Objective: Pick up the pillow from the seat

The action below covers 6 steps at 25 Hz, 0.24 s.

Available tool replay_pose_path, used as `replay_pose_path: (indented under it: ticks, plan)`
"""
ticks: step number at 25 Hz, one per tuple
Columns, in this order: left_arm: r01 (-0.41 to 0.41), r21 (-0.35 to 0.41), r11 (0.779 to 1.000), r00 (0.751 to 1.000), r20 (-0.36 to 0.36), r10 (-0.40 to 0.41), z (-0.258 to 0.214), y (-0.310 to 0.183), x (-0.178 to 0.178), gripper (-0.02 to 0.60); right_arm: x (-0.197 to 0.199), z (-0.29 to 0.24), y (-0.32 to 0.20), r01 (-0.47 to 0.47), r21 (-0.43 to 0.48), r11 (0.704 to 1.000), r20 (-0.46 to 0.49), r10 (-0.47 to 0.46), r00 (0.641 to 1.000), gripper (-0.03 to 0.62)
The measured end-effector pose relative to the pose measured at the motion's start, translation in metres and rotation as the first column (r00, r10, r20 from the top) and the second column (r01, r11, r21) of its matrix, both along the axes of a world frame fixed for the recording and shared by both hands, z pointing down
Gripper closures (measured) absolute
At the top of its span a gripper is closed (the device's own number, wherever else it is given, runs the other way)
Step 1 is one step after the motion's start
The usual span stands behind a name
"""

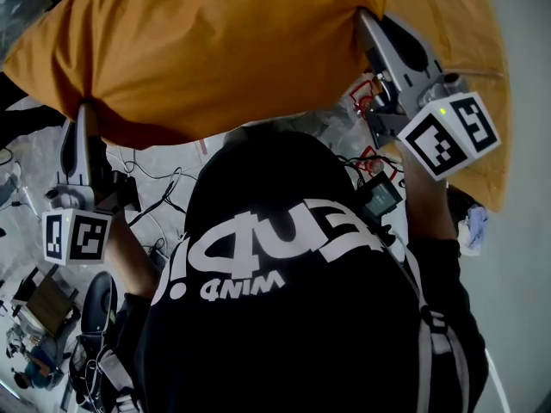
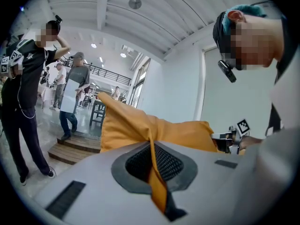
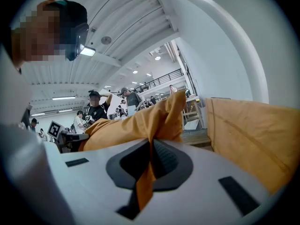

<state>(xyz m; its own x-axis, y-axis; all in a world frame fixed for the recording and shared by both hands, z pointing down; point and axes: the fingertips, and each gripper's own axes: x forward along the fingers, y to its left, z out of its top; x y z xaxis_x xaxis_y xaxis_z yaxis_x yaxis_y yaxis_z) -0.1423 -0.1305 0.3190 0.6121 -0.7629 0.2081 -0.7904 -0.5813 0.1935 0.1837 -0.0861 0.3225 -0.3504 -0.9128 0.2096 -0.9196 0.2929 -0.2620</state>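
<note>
Orange fabric fills the top of the head view: the pillow [image 1: 215,50] hangs in the air, stretched between the two tongs, above the person's black shirt [image 1: 301,317] and clear of the cable-strewn floor [image 1: 164,170].

The left tongs [image 1: 83,110] are closed tight on the pillow's left edge. In the left gripper view a thin fold of the orange cover [image 2: 154,128] runs straight down between the dark ribbed pads [image 2: 168,163] of the left tongs [image 2: 152,158], with no gap showing beside it.

The right tongs [image 1: 366,20] are likewise clamped on the right edge. In the right gripper view the pillow [image 3: 140,121] bunches up just ahead of the right tongs [image 3: 150,156], and a pinched strip of it passes between the pads [image 3: 164,158].

Each gripper view shows the other tongs at the far end of the pillow: the right tongs [image 2: 229,139] and the left tongs [image 3: 70,137].

A second expanse of orange fabric [image 3: 253,135] lies to the right, apart from the held pillow; whether it is the seat cannot be told.

For writing, each marker cube [image 1: 76,235] [image 1: 449,134] bears black-and-white square codes. The shirt has large white lettering [image 1: 275,248] with an exclamation mark and a smaller line beneath; it appears reversed and cannot be read with confidence.
</note>
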Motion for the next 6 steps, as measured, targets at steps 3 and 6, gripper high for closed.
replay_pose_path:
  ticks: [3, 6]
  plan:
    - [-0.001, -0.006, 1.0, 1.0, 0.006, 0.001, 0.006, 0.002, 0.009, 0.569, 0.009, 0.007, 0.003, -0.001, -0.007, 1.0, 0.007, 0.001, 1.0, 0.566]
    - [-0.002, -0.011, 1.0, 1.0, 0.012, 0.002, 0.012, 0.004, 0.021, 0.569, 0.02, 0.015, 0.005, 0.0, -0.014, 1.0, 0.014, 0.001, 1.0, 0.566]
